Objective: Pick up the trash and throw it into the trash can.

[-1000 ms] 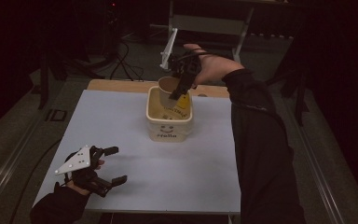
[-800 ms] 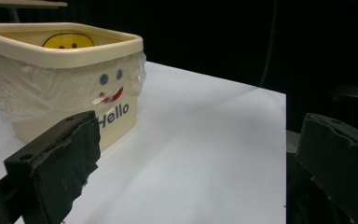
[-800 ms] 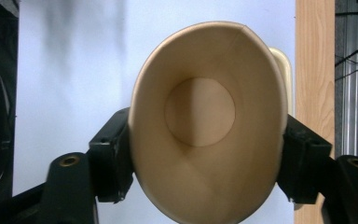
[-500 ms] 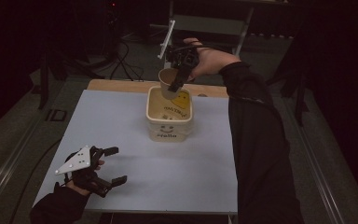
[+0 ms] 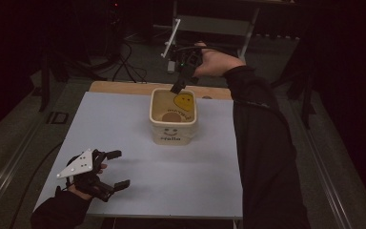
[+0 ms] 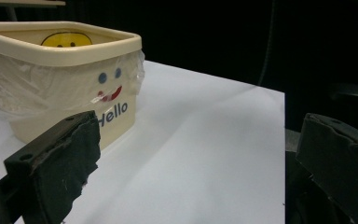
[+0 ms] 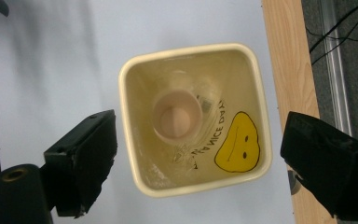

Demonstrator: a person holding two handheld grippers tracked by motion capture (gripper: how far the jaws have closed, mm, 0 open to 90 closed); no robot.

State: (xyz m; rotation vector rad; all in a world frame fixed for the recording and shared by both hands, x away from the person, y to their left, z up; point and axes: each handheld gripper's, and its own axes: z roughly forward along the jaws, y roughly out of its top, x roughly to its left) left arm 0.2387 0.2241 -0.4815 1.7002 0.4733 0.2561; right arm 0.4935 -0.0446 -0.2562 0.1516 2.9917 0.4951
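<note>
A cream tub (image 5: 174, 129) with a smiley face and the word "Hello" stands on the white table (image 5: 124, 124), toward its far side. A paper cup (image 7: 177, 116) sits inside it. The right gripper (image 5: 177, 87) hangs above the tub's far rim, jaws wide apart and empty. The left gripper (image 5: 116, 168) rests at the near left corner, also spread open and empty.

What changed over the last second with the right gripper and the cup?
The right gripper let go of the brown paper cup, which now sits upright inside the cream bin. The gripper has lifted away toward the table's far edge, jaws open. The left gripper stayed open near the near-left corner; the bin did not move.
</note>
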